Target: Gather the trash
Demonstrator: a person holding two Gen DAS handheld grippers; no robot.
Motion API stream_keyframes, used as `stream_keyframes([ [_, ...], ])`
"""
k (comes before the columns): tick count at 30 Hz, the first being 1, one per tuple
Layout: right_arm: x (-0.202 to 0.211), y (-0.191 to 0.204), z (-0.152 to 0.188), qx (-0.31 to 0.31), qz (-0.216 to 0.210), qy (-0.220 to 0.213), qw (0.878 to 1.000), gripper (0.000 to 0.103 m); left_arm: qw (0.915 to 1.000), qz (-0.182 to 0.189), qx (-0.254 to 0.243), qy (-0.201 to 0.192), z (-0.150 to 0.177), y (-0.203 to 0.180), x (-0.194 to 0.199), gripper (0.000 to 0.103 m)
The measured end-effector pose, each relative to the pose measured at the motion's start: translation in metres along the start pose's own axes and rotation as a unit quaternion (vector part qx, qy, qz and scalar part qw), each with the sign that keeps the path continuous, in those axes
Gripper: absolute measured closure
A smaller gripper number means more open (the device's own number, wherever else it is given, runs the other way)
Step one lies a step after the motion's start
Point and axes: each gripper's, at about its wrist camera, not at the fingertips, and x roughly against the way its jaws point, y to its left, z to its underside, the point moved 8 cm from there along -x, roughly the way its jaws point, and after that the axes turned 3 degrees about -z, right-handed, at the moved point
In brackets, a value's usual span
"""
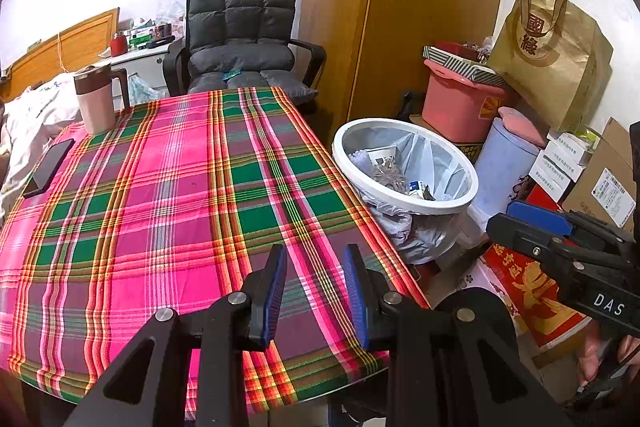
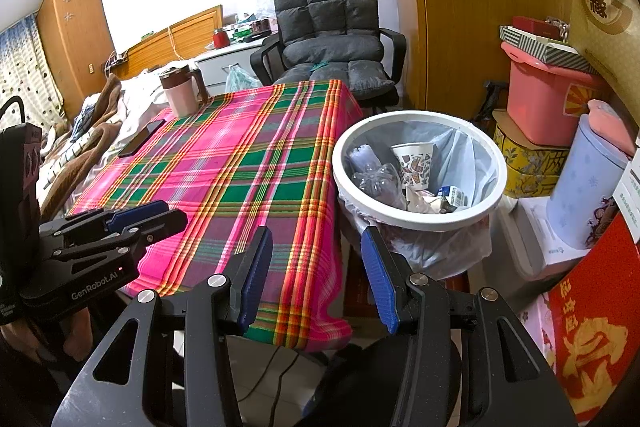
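The left gripper (image 1: 316,259) hovers level above the plaid table (image 1: 160,187), fingers parted and holding nothing; the right gripper (image 2: 316,247) (likewise spread, unladen) points at the trash-filled bin (image 2: 420,215) beside it.

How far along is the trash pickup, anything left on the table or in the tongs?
Looks nearly done. The bin already holds a paper cup, a crushed plastic bottle and a small carton. Both the left tongs and right tongs are open and empty. On the plaid table only a mug and a phone are visible, no obvious trash.
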Motion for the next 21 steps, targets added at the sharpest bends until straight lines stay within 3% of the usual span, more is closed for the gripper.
stream_keyframes([
  [21,-0.0004,0.0003,0.0000,0.000,0.000,0.000,1.000,0.054,0.9999,-0.013,-0.008,-0.005,0.0002,-0.0014,0.0044,0.074],
])
